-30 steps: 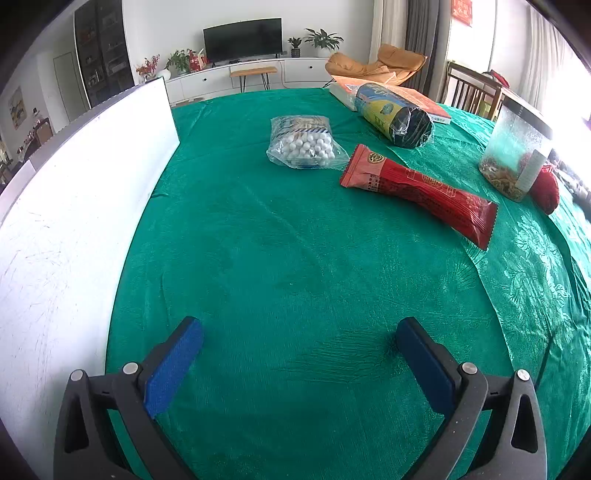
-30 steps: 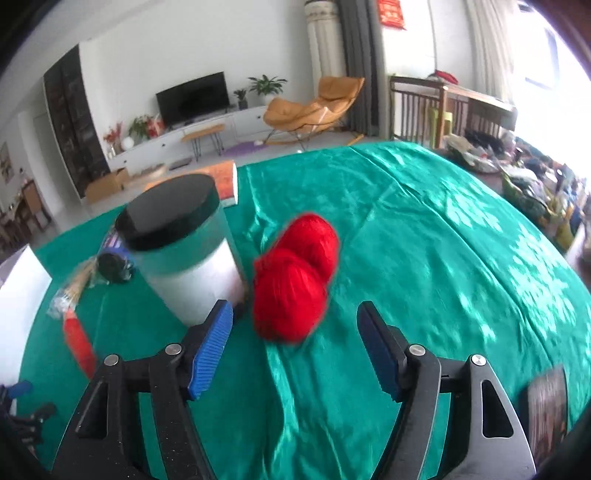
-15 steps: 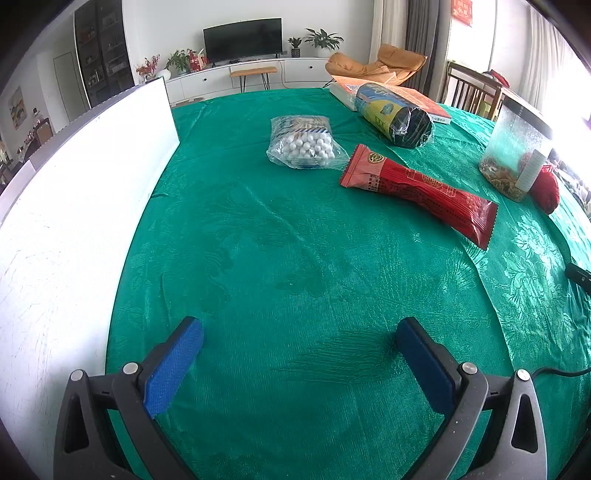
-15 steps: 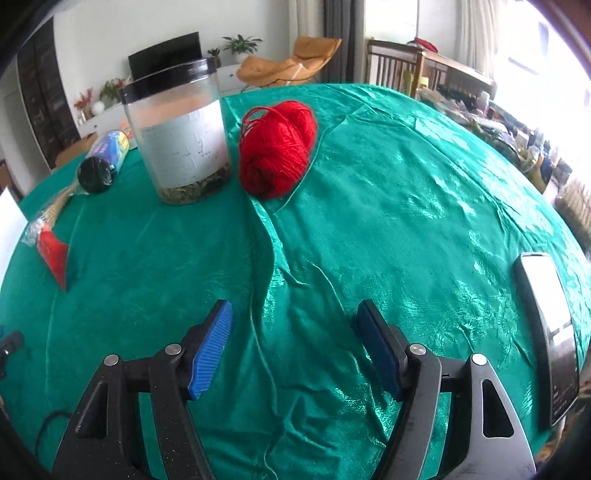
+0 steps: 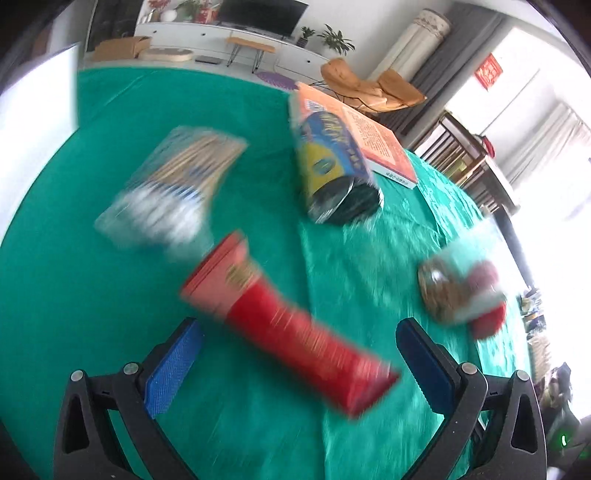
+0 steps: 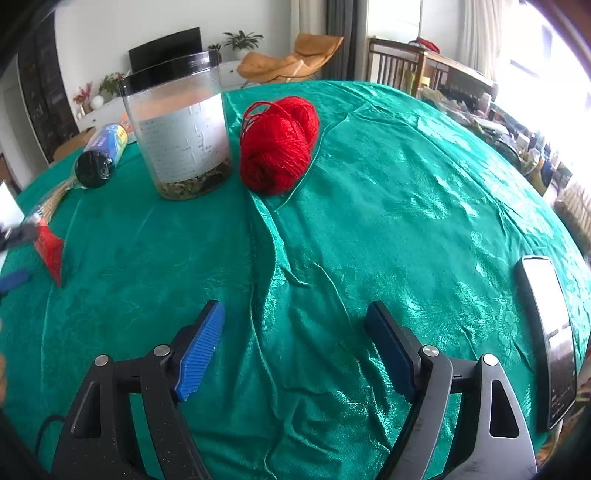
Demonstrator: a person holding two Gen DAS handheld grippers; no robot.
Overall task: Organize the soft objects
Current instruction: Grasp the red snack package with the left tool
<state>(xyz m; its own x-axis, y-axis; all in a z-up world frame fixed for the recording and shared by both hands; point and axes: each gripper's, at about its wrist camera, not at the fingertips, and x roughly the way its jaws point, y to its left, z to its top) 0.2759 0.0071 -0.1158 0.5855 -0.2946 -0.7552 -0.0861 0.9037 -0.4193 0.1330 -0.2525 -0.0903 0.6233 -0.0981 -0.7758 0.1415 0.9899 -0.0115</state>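
A home living room: television (image 6: 165, 48) on a white sideboard (image 5: 221, 33), orange lounge chair (image 6: 291, 61) (houseplants (image 5: 334, 37) too).

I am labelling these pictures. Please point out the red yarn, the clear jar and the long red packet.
red yarn (image 6: 277, 144): right wrist view, middle of the ball.
clear jar (image 6: 181, 136): right wrist view, white label on its wall.
long red packet (image 5: 291, 328): left wrist view, middle of the blurred wrapper.
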